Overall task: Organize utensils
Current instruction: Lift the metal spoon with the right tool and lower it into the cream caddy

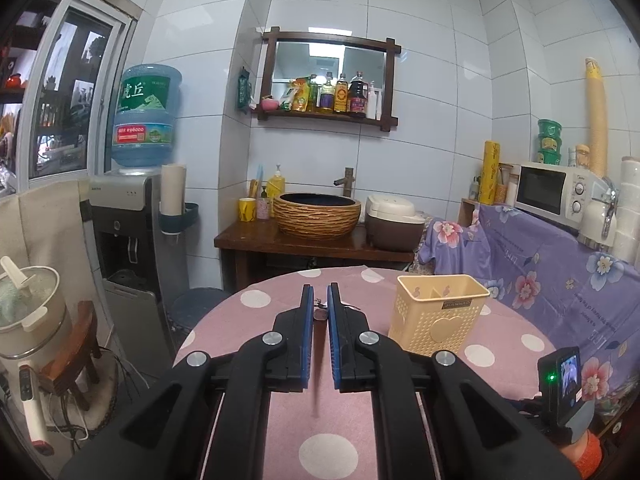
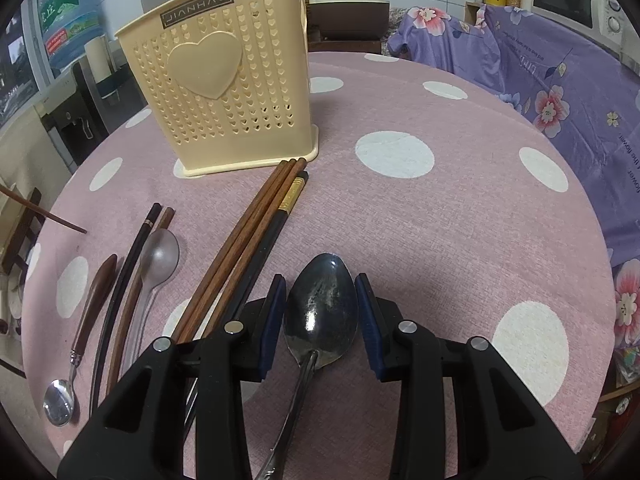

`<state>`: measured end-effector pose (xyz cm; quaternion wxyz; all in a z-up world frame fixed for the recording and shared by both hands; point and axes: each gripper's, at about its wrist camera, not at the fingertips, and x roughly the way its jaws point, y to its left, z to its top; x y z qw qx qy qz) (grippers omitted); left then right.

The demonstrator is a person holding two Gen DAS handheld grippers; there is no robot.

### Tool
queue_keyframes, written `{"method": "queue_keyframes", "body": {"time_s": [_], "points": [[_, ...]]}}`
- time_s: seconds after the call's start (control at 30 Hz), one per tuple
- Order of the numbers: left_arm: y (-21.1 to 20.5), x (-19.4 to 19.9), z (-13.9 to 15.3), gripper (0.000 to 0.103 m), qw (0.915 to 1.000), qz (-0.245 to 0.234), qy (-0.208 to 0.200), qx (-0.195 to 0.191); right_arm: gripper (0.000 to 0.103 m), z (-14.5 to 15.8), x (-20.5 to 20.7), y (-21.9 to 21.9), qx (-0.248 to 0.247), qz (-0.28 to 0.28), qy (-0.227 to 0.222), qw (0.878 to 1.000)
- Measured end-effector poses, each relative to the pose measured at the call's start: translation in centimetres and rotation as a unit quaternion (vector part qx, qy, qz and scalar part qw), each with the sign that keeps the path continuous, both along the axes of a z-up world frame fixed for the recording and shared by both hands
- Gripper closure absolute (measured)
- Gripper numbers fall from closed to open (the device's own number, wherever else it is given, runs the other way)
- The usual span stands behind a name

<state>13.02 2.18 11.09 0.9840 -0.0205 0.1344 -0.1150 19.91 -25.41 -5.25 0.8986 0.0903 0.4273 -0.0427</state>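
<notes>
Utensils lie loose on a round table [image 2: 440,216] under a matte pink cloth with white dots: three brown wooden chopsticks [image 2: 240,240] side by side, a black chopstick with a gold band [image 2: 276,224] touching them, and to their left a translucent plastic spoon [image 2: 158,258], another black-and-brown chopstick pair [image 2: 132,280], and a small steel spoon with a brown handle [image 2: 84,320]. Behind them stands the cream plastic utensil holder [image 2: 224,76], a rectangular caddy with heart-shaped perforations, a raised heart and a label reading JIANHAO. The right gripper [image 2: 320,312] has its blue-padded jaws spread either side of a tarnished metal spoon [image 2: 320,312]; whether the pads touch the bowl is hard to make out, and the handle runs down out of view. The left gripper [image 1: 320,312], seen from its own camera, is pressed nearly together on something thin and brown that is barely visible between the pads; in the right view a brown stick [image 2: 44,210] enters from the left edge, its far end cut off. Beyond, a blue water jug [image 1: 146,116] carries Chinese characters.
</notes>
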Motion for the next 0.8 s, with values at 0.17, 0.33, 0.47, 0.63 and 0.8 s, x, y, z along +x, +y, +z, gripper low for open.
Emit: {"method": "queue_keyframes", "body": {"time_s": [0.17, 0.33, 0.47, 0.63, 0.8], "points": [[-0.6, 1.5, 1.0, 0.095, 0.9999, -0.014, 0.007, 0.007, 0.067, 0.4, -0.2, -1.1, 0.052, 0.017, 0.0, 0.998], [-1.1, 2.2, 1.5, 0.095, 0.9995, -0.025, 0.009, 0.015, 0.067, 2.3, -1.2, -1.1, 0.066, 0.043, -0.031, 0.996], [-1.0, 2.9, 1.9, 0.095, 0.9994, -0.029, 0.016, 0.012, 0.067, 4.0, -1.8, -1.4, 0.079, 0.062, -0.054, 0.993], [-1.1, 3.2, 2.1, 0.095, 0.9993, -0.032, 0.018, 0.013, 0.067, 6.0, -3.1, -1.9, 0.088, 0.062, -0.082, 0.991], [-1.2, 3.3, 2.1, 0.095, 0.9991, -0.033, 0.022, 0.012, 0.067, 8.5, -4.5, -1.8, 0.07, 0.066, -0.12, 0.988]]}}
